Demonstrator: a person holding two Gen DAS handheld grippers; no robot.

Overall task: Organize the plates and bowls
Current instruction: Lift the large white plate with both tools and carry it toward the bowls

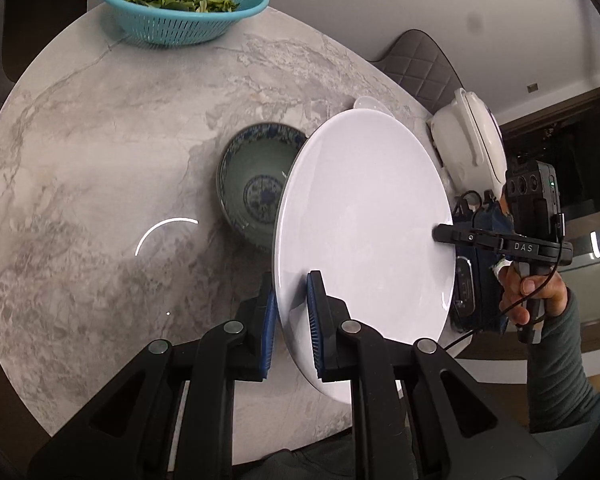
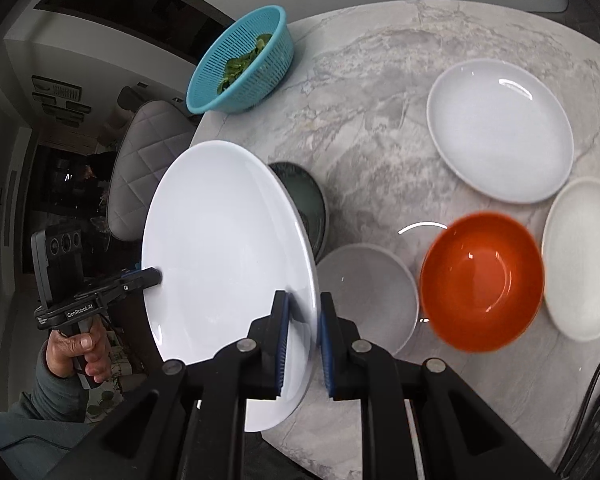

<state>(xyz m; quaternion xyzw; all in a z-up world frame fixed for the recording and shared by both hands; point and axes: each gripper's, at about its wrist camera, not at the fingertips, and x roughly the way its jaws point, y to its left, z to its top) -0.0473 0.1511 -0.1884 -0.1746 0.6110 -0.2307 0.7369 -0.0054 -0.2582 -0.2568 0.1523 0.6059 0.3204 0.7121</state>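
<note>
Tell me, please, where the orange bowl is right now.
In the right wrist view, the orange bowl sits on the marble table, right of centre, between two white plates.

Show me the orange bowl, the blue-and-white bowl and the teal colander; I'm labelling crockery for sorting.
orange bowl (image 2: 482, 284): right wrist view, inner bottom of the bowl.
blue-and-white bowl (image 1: 252, 168): left wrist view, inner wall left of the plate.
teal colander (image 1: 172, 30): left wrist view, slotted outer wall.

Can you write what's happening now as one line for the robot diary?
left gripper: shut on plate | right gripper: shut on plate | plate: tilted, lifted above table
</note>
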